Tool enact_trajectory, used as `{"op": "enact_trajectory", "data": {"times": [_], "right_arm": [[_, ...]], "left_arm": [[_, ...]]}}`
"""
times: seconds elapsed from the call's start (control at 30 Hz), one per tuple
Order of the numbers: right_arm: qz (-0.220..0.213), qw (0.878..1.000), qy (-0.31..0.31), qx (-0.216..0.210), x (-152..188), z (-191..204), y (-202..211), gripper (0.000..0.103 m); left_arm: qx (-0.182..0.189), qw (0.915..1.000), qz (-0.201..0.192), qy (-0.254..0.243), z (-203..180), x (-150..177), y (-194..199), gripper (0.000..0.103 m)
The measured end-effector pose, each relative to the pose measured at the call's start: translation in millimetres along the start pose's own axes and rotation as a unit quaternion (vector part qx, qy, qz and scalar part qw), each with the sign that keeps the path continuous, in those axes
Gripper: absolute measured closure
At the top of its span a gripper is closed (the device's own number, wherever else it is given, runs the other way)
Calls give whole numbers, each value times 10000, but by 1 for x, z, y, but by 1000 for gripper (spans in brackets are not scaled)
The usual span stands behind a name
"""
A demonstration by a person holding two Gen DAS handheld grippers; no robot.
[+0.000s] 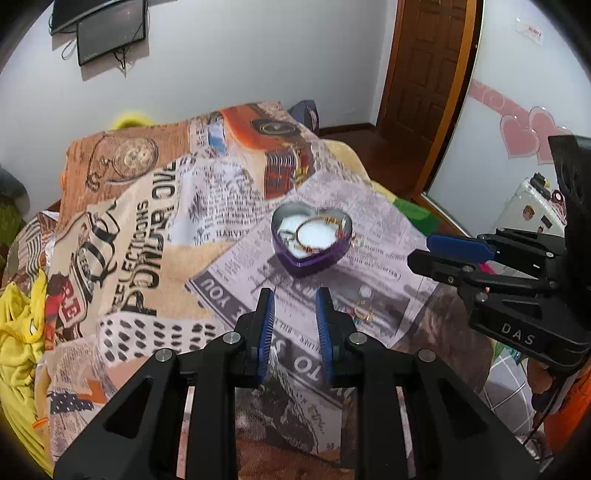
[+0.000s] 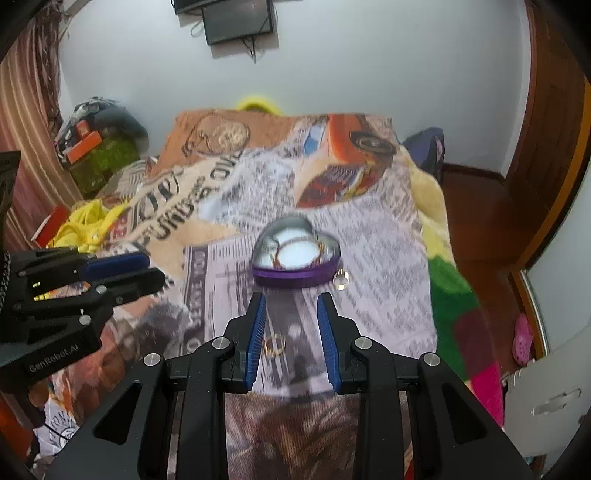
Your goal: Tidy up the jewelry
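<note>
A purple heart-shaped tin (image 1: 311, 254) (image 2: 295, 275) sits on a printed blanket, with a bangle (image 1: 317, 233) (image 2: 297, 253) and small pieces inside. A gold ring (image 2: 341, 278) (image 1: 357, 240) lies by its right side. Another gold ring (image 2: 274, 345) (image 1: 364, 310) lies nearer on the blanket. My left gripper (image 1: 294, 295) is open and empty, short of the tin. My right gripper (image 2: 291, 301) is open and empty, above the near ring, which lies close to its left finger. Each gripper shows in the other's view: the right one (image 1: 430, 254) and the left one (image 2: 147, 271).
The blanket (image 1: 147, 229) covers a bed. Yellow cloth (image 1: 18, 332) lies at its left edge. A wooden door (image 1: 424, 74) and wood floor are at the right. A bin of clutter (image 2: 99, 155) stands by the far left wall. Monitors (image 1: 107, 29) hang on the wall.
</note>
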State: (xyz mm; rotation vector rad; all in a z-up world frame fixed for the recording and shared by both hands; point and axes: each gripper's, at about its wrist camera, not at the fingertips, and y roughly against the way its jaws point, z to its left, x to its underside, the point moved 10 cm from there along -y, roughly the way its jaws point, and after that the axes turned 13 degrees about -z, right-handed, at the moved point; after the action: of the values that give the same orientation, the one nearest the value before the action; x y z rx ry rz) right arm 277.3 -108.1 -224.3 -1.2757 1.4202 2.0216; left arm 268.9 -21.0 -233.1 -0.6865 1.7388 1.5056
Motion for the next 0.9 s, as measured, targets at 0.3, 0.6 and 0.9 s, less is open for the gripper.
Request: {"op": "enact_trajectory", "data": {"times": [0.3, 0.6, 0.9], "right_arm": [[675, 9976, 18, -133, 54, 4, -23, 77], [881, 9956, 193, -236, 74, 12, -39, 77], [756, 9968, 96, -257, 72, 11, -47, 89]], "left_arm": [[74, 9989, 436, 181, 3, 39, -19, 81], [115, 9965, 779, 280, 8, 62, -38, 81], [220, 9948, 919, 373, 6, 68, -47, 81]]}}
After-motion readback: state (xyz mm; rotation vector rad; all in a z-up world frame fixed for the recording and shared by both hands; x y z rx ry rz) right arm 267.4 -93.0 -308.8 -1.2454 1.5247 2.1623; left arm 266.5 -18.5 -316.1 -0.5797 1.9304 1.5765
